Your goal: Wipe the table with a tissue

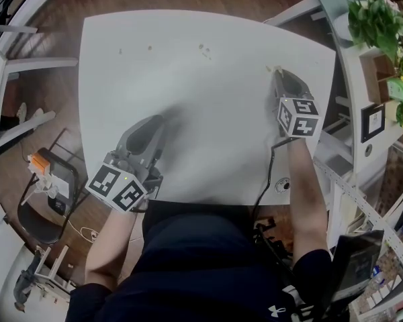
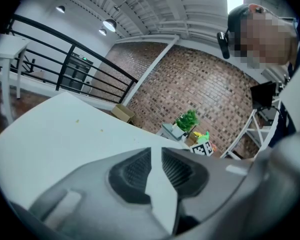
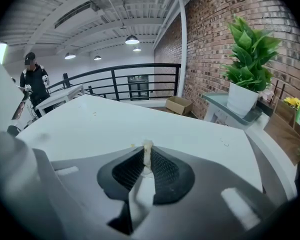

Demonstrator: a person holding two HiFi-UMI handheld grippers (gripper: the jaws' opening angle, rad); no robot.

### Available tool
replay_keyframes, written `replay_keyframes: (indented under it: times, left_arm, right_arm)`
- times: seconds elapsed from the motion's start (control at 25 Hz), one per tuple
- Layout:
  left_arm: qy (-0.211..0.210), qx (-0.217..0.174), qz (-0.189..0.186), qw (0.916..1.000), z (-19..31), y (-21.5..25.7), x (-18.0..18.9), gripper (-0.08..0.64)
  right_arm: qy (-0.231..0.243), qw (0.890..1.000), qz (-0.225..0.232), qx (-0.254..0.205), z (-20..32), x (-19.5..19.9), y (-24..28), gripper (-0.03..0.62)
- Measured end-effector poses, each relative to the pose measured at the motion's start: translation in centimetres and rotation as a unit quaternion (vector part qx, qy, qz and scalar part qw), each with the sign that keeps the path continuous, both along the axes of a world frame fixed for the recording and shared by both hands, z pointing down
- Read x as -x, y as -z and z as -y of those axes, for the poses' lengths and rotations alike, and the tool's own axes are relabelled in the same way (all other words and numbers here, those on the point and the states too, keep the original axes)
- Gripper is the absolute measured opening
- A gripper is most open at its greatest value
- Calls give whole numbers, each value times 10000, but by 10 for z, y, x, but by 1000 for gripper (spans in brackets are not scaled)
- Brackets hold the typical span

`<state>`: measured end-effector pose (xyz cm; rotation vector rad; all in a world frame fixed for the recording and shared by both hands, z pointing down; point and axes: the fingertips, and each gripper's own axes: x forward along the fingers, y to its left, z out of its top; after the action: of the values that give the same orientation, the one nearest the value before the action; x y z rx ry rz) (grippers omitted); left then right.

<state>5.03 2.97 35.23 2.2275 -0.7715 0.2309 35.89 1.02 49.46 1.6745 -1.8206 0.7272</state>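
At the right side of the tabletop [image 1: 208, 113], we pinch a small tissue [image 3: 147, 151] tight in the right gripper's [image 3: 146, 159] jaws, the left gripper [image 2: 156, 153] empty, jaws barely apart, so we should press flat and sweep toward the far specks [image 1: 205, 50].

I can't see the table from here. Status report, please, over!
Left gripper open, empty. Right gripper shut on tissue. Crumbs on the table, far side; nothing in the way.
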Motion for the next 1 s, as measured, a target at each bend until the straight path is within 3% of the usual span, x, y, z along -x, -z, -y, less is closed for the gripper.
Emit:
replay_keyframes:
  times: [0.56,1.0]
  left_arm:
    - [146,53,10,9999,-1,-4,22,63]
    - [155,57,36,9999,-1,-3,23,63]
  right_arm:
    - [198,9998,-78,-4,18,23,-2,43]
    - [683,9977,19,-1,27,50,-1,43]
